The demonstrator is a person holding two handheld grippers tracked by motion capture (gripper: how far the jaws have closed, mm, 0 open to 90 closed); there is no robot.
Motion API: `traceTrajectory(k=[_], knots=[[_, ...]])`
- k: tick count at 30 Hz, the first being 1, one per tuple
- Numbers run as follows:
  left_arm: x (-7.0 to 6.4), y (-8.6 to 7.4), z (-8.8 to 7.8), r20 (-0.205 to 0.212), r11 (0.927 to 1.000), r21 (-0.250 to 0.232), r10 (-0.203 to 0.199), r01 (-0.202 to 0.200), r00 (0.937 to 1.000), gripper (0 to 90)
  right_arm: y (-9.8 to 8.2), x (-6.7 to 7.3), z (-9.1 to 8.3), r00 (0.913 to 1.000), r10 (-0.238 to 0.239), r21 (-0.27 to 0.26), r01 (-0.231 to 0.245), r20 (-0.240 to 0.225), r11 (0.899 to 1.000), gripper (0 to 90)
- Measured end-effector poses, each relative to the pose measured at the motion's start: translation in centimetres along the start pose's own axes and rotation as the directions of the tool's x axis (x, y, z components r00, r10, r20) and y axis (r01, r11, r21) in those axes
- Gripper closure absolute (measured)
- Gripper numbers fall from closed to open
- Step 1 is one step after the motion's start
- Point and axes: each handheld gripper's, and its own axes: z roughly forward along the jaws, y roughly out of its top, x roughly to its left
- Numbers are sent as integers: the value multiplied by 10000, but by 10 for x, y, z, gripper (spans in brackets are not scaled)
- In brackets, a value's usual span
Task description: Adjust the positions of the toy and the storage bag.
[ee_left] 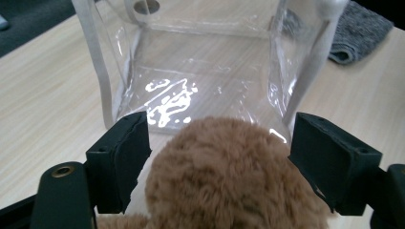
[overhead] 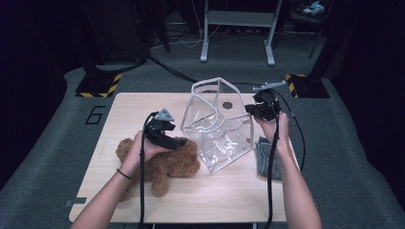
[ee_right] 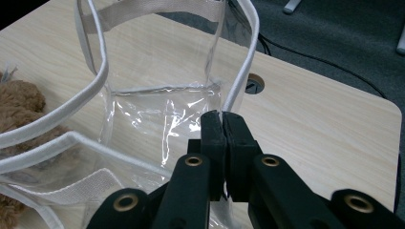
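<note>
Lying on its side on the wooden counter (overhead: 110,143), the brown teddy bear (overhead: 160,164) rests just in front of the open mouth of a clear plastic bag (overhead: 217,129) with white trim. The left gripper (overhead: 168,138) hangs over the bear's head; in the left gripper view its two black fingers (ee_left: 125,157) stand spread on either side of the furry head (ee_left: 229,176), with a gap visible on each side, so the pads are not pressing on it. Beyond the head, the bag's transparent floor and side walls (ee_left: 200,71) face the camera, and the wood grain shows through them.

The right gripper (overhead: 253,110) sits at the bag's far right edge. In the right gripper view its fingers (ee_right: 212,138) are pressed together, pinching the white-trimmed rim (ee_right: 241,71) of the bag and holding that corner up so the mouth stays wide. A piece of the bear's fur (ee_right: 19,102) shows at the left of that view, behind the bag's trim.

A folded grey cloth (overhead: 265,157) lies on the counter just right of the bag, beneath the right forearm. A round hole (overhead: 227,105) in the counter is seen through the bag's back wall.
</note>
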Motion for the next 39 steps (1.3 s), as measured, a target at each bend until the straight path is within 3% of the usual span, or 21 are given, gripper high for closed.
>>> traceTrajectory(k=[11,18,25,30,39], knots=[[12,-25,-4,270,9919,1222,309,-340,9992,121,0,1,0,10000,69,61,-68,-60,10000,886],[17,-36,-2,213,9896,1428,122,-151,9997,95,0,0,0,9999,-40,38,41,-100,10000,886],[18,-42,-2,411,9889,1483,45,-106,9991,94,0,1,0,9998,125,117,-123,-169,9999,887],[15,-40,1,633,9815,1872,299,-413,9975,94,0,3,-1,9995,196,157,-193,-231,9997,886],[12,-48,11,464,9687,2404,518,-615,9976,95,-1,4,-3,9996,120,197,-115,-263,9997,886]])
